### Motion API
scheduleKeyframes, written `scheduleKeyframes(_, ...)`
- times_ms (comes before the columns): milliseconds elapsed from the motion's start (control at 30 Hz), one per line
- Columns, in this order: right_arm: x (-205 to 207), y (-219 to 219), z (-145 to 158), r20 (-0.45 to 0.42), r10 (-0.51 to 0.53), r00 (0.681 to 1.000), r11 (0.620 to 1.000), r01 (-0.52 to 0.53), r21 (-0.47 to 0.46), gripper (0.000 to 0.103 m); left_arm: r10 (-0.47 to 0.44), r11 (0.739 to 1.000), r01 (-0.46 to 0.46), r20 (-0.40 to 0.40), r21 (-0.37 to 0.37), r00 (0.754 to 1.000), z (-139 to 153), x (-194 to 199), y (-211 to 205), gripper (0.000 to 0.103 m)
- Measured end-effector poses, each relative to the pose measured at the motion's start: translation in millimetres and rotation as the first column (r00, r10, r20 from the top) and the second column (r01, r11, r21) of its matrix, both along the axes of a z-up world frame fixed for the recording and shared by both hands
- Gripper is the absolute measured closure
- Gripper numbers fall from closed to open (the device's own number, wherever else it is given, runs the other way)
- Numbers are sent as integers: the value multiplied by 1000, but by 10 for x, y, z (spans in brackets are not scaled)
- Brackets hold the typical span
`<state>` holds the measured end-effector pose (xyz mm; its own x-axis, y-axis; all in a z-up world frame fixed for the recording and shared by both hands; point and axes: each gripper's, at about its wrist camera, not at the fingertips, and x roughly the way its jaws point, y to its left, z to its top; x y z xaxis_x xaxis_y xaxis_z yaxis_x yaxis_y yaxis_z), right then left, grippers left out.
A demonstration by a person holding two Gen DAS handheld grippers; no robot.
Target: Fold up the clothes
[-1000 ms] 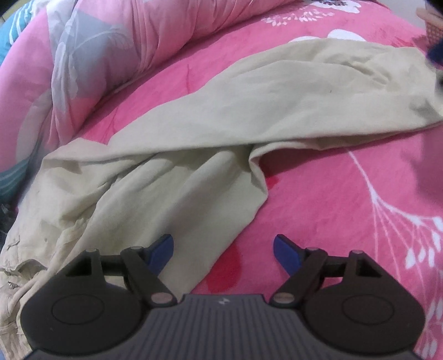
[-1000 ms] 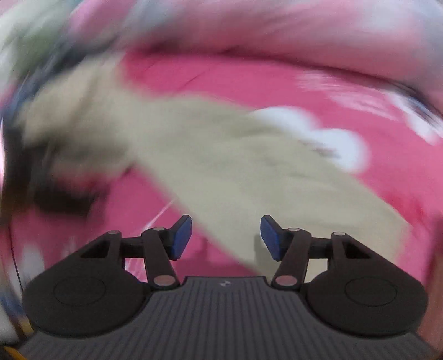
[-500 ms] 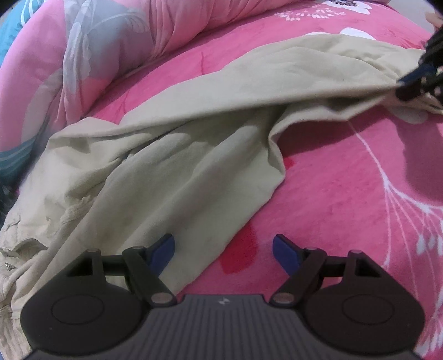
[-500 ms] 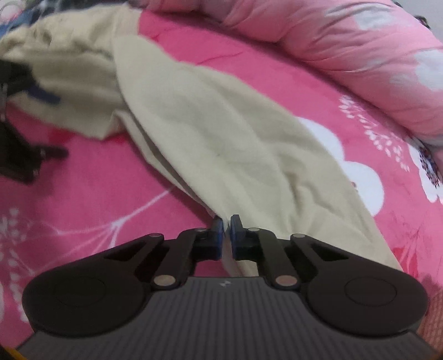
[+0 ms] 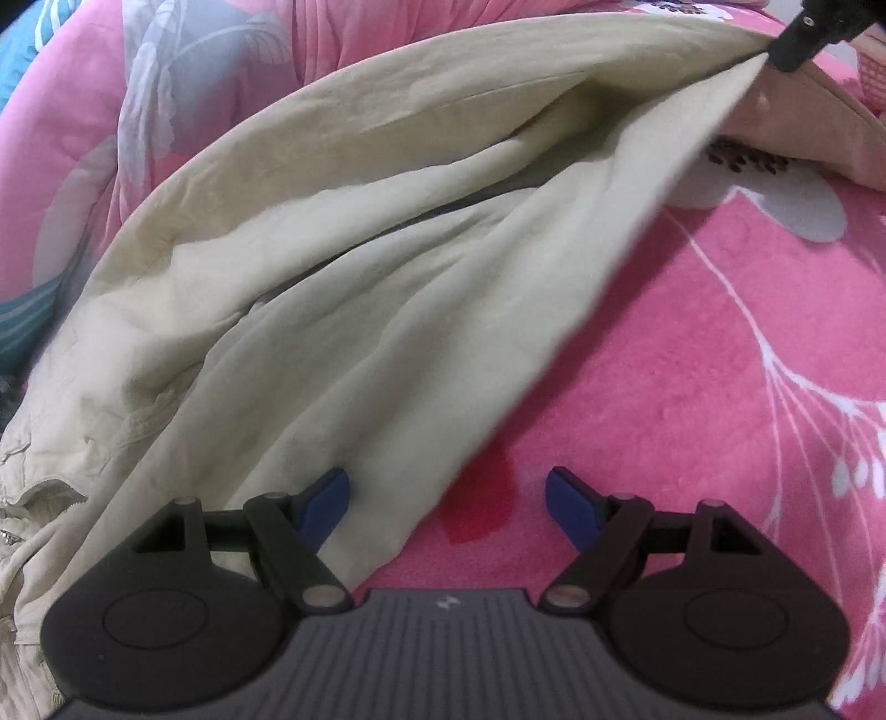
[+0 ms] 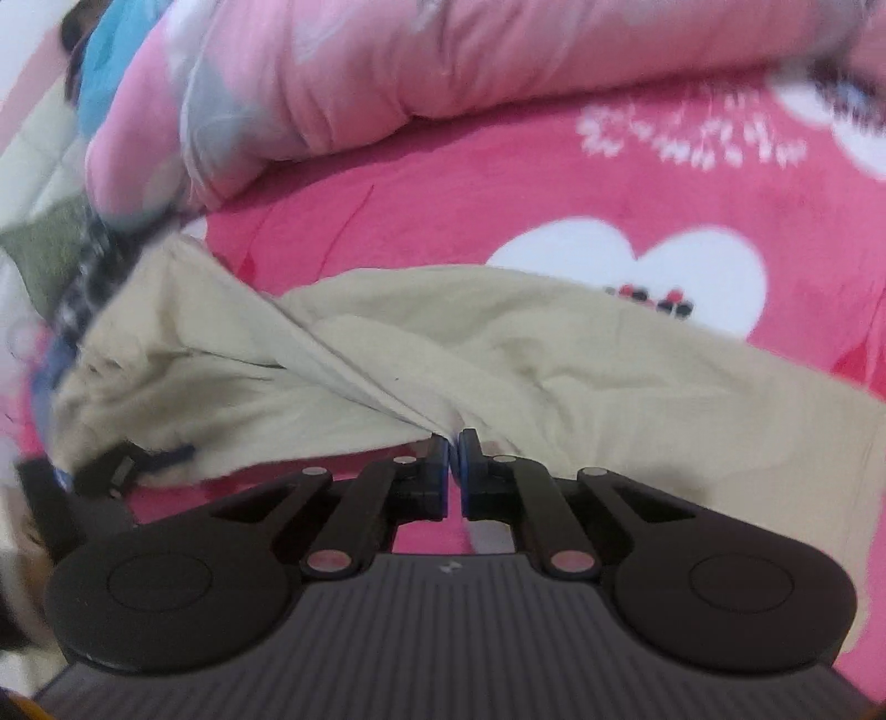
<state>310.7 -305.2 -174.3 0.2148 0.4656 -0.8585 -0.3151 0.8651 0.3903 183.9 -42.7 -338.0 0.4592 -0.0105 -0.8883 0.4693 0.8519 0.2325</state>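
Observation:
Beige trousers (image 5: 343,266) lie across the pink flowered blanket (image 5: 720,387). My right gripper (image 6: 453,443) is shut on the hem of one trouser leg (image 6: 387,360), whose cloth is pulled taut from its pads. In the left wrist view the same gripper (image 5: 797,39) shows at the top right, lifting that leg off the bed. My left gripper (image 5: 447,493) hovers open over the near edge of the trousers, its left pad above the cloth and its right pad above bare blanket, gripping nothing. The waistband with a zip (image 5: 22,515) lies at the far left.
A rolled pink quilt (image 6: 443,83) runs along the far side of the bed. Blue and pale bedding (image 6: 99,55) is bunched at the upper left of the right wrist view. The other gripper (image 6: 116,471) appears dark at that view's left edge.
The right gripper closed on the trouser leg hem and swung it up and across, stretching the cloth. The left gripper stayed open and almost still.

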Motion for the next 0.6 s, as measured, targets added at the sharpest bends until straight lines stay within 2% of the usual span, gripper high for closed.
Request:
scheduleKeyframes(100,157,-98,-67,-73,-76,994,994,81,75,101,-2,1000,2,-4,3,1000,4,-13,10,23)
scheduleKeyframes(167,270,-194,-158,-187,-108,977,981,135,139,100,-1,1000,1,-5,3,1000,5,-23,19,23)
scheduleKeyframes(300,364,-339,-188,-221,-153,963,970,189,155,100,2,1000,-2,-8,0,1000,8,-43,41,22)
scheduleKeyframes(433,370,-242,-83,-116,-137,984,986,147,82,99,6,1000,-6,-11,-4,1000,5,-78,70,22)
scheduleKeyframes(533,375,-37,-60,-7,-50,999,998,50,-30,100,14,1000,-14,-13,-5,1000,19,-73,78,22)
scheduleKeyframes(600,403,63,-20,64,6,998,993,1,-117,101,22,1000,-22,-16,-7,1000,31,-71,85,22)
